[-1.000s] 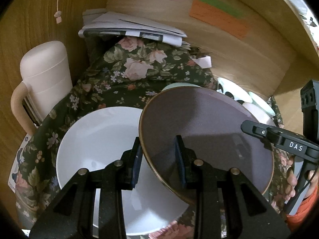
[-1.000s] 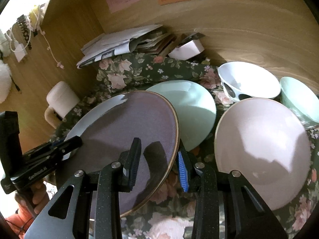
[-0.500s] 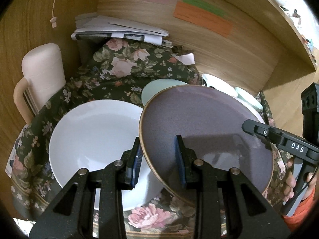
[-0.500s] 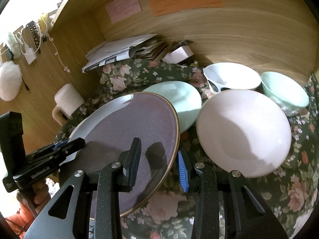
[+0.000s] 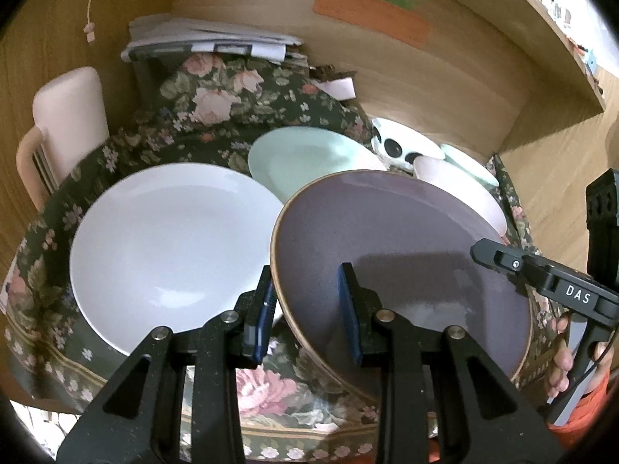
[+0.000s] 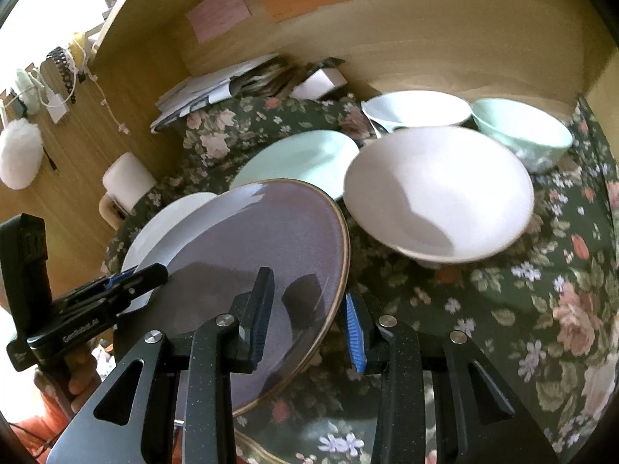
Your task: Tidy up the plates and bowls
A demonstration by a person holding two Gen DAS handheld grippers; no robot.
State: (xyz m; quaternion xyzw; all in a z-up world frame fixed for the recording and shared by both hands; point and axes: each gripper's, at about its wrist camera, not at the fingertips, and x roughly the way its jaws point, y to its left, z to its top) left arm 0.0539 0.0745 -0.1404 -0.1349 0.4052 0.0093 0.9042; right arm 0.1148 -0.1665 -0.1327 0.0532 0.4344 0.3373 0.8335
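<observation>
A purple plate with a brown rim (image 5: pixel 398 255) hangs tilted above the front of the floral cloth (image 6: pixel 541 309). My left gripper (image 5: pixel 307 309) is shut on its left rim, and my right gripper (image 6: pixel 309 321) is shut on its right rim (image 6: pixel 336 270). Each gripper shows in the other's view, the right gripper (image 5: pixel 503 263) and the left gripper (image 6: pixel 147 276). A white plate (image 5: pixel 170 251) lies on the cloth to the left. Behind are a mint plate (image 5: pixel 305 158), a pale pink bowl (image 6: pixel 437 193), a white bowl (image 6: pixel 418 110) and a mint bowl (image 6: pixel 522 131).
A pale pink jug (image 5: pixel 69 123) stands at the far left against the wooden side wall. A stack of papers (image 5: pixel 209 38) and a small white box (image 5: pixel 340 87) lie at the back. Coloured notes (image 5: pixel 371 15) hang on the back wall. The cloth's front edge (image 5: pixel 294 433) is just below my grippers.
Both grippers have drawn back from the wall with the purple plate. It no longer overlaps the white plate, and the cloth's front edge has come into view.
</observation>
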